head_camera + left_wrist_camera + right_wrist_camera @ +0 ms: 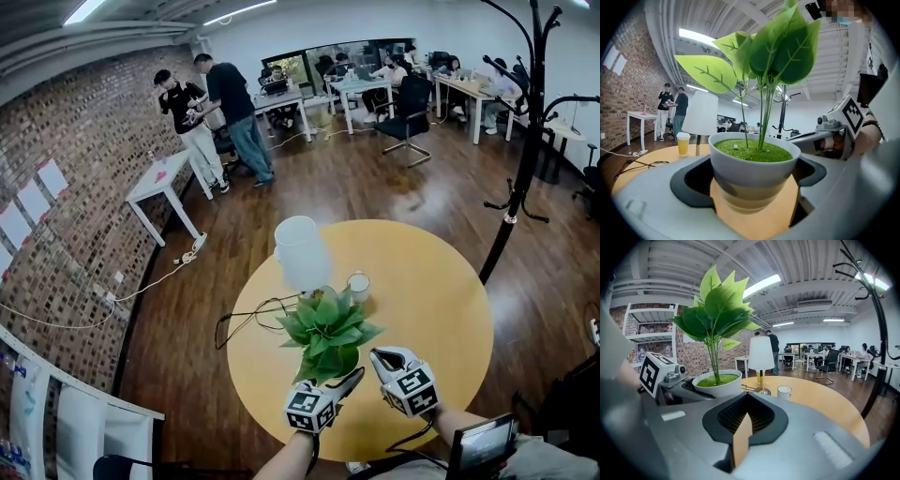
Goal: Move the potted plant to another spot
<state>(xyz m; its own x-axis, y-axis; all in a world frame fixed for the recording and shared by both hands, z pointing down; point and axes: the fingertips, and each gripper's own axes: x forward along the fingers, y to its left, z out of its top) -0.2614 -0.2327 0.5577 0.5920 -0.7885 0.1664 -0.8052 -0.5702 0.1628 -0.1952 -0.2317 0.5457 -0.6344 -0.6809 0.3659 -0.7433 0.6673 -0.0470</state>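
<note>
The potted plant (328, 333), broad green leaves in a white pot topped with green moss, is at the near side of the round yellow table (441, 300). My left gripper (342, 375) is shut on the pot (752, 168), its black pads (691, 180) pressed against both sides. Whether the pot's base is resting on the table cannot be told. The right gripper view shows the plant (717, 383) held to its left. Just to the right of the plant, my right gripper (384, 358) is shut (743, 427) with nothing in it.
A lamp with a white shade (302, 251) and a small white cup (358, 284) stand just beyond the plant. A black cable (248, 314) trails off the table's left edge. A coat rack (525, 141) stands to the right. People stand by the brick wall.
</note>
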